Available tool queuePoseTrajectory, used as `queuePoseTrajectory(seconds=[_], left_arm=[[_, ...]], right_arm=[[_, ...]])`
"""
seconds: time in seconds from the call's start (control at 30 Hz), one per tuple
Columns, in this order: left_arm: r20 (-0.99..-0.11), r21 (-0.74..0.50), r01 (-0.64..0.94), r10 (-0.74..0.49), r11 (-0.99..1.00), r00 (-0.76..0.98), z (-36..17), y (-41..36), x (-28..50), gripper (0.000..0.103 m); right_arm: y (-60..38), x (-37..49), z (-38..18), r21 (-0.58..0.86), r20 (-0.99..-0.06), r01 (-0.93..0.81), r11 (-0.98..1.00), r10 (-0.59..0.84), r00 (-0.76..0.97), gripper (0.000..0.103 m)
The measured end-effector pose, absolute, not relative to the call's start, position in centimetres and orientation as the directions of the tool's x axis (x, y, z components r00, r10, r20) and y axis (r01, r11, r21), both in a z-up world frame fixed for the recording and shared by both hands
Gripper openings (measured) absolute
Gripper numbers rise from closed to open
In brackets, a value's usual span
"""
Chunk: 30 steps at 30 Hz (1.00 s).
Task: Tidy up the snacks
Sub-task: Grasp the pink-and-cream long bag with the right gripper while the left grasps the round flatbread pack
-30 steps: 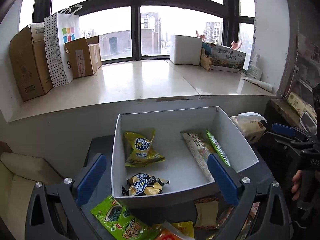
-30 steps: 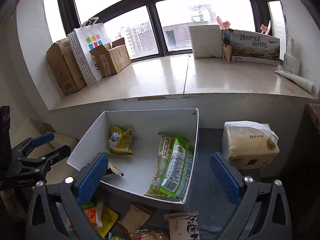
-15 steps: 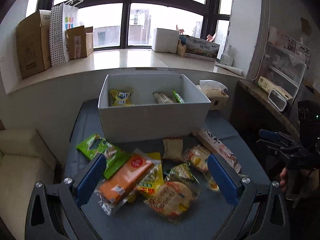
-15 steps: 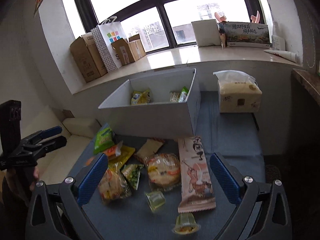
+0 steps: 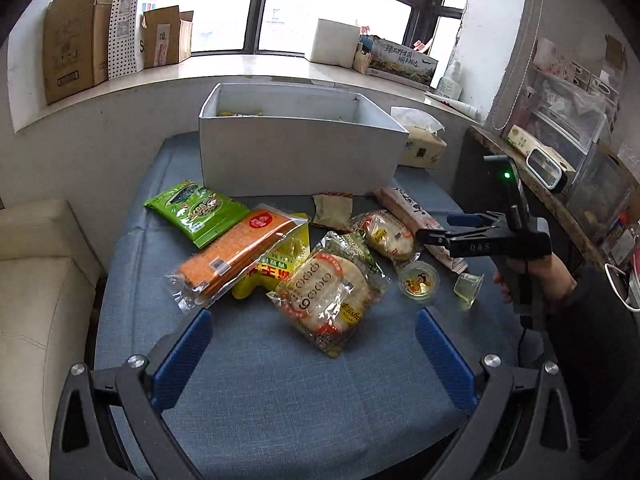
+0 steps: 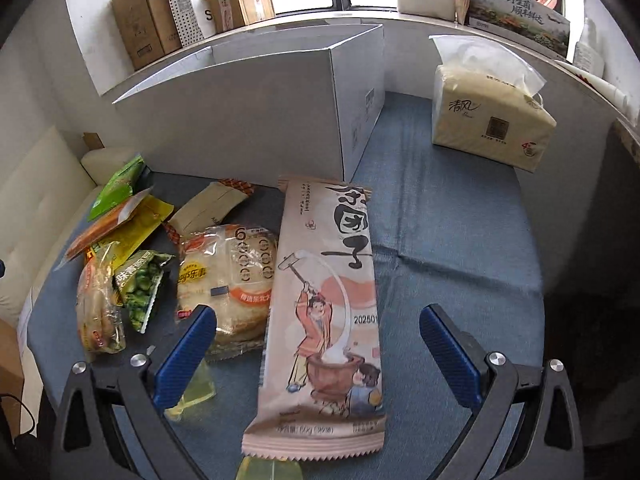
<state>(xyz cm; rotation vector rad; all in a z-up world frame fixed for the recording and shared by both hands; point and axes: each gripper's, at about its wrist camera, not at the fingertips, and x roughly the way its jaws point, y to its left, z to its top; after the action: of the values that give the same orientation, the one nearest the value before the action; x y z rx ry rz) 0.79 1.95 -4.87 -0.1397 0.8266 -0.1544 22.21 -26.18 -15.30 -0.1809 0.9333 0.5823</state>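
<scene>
A white open box stands at the back of the blue table; it also shows in the right wrist view. Several snack packs lie in front of it: a green bag, an orange pack, round cracker packs and two jelly cups. A long pink pack lies lengthwise between the fingers of my open right gripper, close below it. My left gripper is open and empty above the table's near part. The right gripper also shows in the left wrist view.
A tissue pack sits right of the box. A cream sofa lies left of the table. Cardboard boxes stand on the windowsill behind. A cluttered shelf stands on the right.
Both grippers have pulled back from over the box and dropped low toward the snacks on the table. The right gripper now straddles the long pink pack.
</scene>
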Motion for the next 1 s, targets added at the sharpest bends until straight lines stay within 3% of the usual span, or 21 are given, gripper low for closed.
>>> queuePoseTrajectory(seconds=[0.03,0.13,0.17,0.47,0.73,0.87,1.0], left_arm=[[-0.726,-0.176,0.086,-0.188,0.981,0.661,-5.1,1.9,0.7,0.103],[-0.739,-0.14,0.075,-0.155,0.987,0.655,-5.7,1.9,0.6,0.103],[-0.742,-0.144,0.079,-0.161,0.986,0.651,-5.8,2.0,0.7,0.103],[-0.759,-0.134,0.134,-0.189,0.982,0.623,-6.9,1.4,2.4,0.103],[-0.808,-0.027,0.322,-0.21,0.946,0.55,-9.2,-2.3,6.3,0.103],[-0.823,0.087,0.369,-0.141,0.925,0.55,-10.5,-3.7,8.4,0.103],[-0.844,0.117,0.4,-0.121,0.909,0.522,-11.7,-4.2,10.2,0.103]], right_arm=[[-26.0,22.6,-15.6,0.095,-0.81,-0.542,0.835,0.381,0.445,0.1],[-26.1,23.1,-16.0,0.117,-0.811,-0.517,0.848,0.382,0.443,0.064],[-26.3,23.3,-16.1,0.135,-0.808,-0.502,0.854,0.388,0.444,0.057],[-26.5,21.9,-15.1,0.099,-0.806,-0.513,0.853,0.372,0.462,0.057],[-30.2,18.9,-10.6,0.164,-0.721,-0.463,0.871,0.426,0.547,0.057],[-32.0,16.1,-8.4,0.183,-0.68,-0.445,0.877,0.44,0.587,0.057],[-33.8,13.0,-7.1,0.223,-0.647,-0.422,0.879,0.457,0.61,0.057]])
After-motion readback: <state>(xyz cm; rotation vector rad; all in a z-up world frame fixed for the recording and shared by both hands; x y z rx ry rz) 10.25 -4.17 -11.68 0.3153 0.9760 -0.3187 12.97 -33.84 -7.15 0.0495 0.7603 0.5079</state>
